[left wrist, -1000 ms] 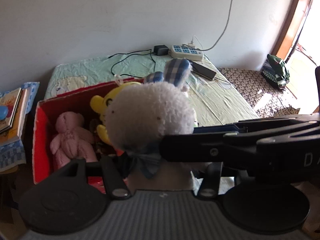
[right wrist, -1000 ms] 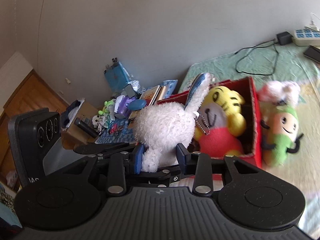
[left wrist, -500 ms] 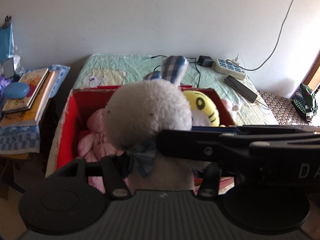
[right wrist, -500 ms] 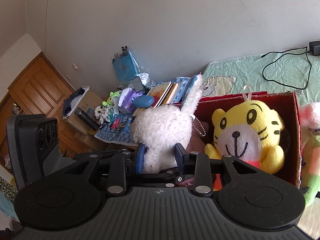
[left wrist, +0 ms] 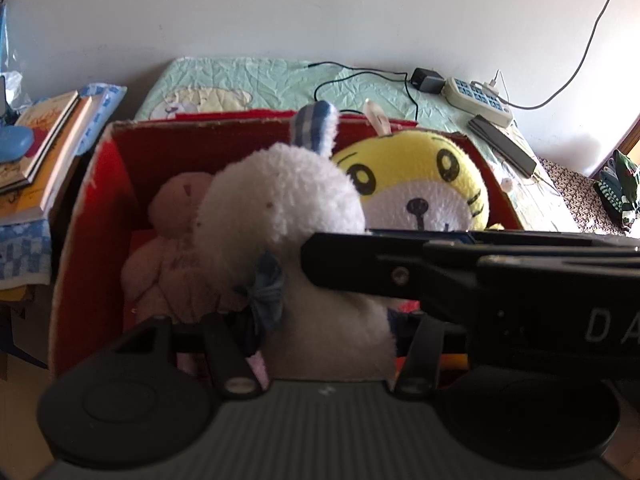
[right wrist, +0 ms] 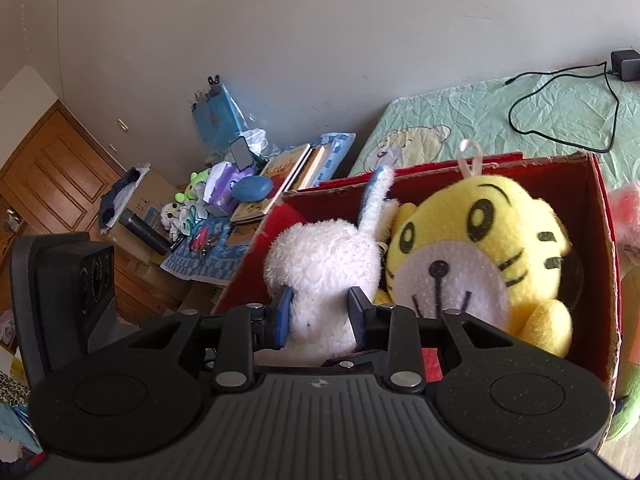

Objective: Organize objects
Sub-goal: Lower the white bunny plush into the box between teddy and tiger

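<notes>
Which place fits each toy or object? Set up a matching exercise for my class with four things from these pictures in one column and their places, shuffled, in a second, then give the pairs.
Column one:
1. white rabbit plush
2. yellow tiger plush
3. pink bear plush
4. power strip

Column two:
A. on the green sheet near the wall
B. at the left end of the red box
C. between the pads of the right tongs
D. at the right end of the red box, face to the camera

Pairs: 1-C, 2-D, 3-B, 4-A
</notes>
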`<state>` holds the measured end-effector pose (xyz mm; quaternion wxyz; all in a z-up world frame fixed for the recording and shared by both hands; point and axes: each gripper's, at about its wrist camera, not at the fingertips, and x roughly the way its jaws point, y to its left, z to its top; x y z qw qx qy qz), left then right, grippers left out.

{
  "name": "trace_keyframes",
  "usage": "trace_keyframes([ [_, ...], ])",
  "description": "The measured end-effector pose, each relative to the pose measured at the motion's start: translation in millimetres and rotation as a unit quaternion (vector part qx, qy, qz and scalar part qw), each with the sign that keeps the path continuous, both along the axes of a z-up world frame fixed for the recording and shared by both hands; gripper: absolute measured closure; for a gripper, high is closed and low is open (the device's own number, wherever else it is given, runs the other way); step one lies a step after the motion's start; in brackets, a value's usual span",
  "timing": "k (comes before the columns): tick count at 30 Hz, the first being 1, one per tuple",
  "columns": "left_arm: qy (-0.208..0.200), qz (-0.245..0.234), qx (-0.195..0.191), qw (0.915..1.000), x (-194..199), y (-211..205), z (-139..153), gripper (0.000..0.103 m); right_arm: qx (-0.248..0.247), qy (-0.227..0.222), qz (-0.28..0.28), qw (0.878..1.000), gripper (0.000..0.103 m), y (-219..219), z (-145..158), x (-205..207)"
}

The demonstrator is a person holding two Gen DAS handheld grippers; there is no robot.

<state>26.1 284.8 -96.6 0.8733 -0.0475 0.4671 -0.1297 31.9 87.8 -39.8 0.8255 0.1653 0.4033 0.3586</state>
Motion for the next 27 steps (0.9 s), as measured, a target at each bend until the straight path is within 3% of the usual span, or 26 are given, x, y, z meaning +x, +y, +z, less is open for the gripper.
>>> trace_keyframes([
  [15,0.032,0.003,0.012,0.9994,18.1,-8.4,-15.8,0.044,0.023,0.066,-0.024,0.997,0.07,-13.9,-33.7,13.5],
  [27,0.027,0.0,0.033,0.9991,13.8,-15.1,-12.5,0.033,0.042,0.078,-0.036,0.995,0.067,-23.4,-32.2,9.8],
])
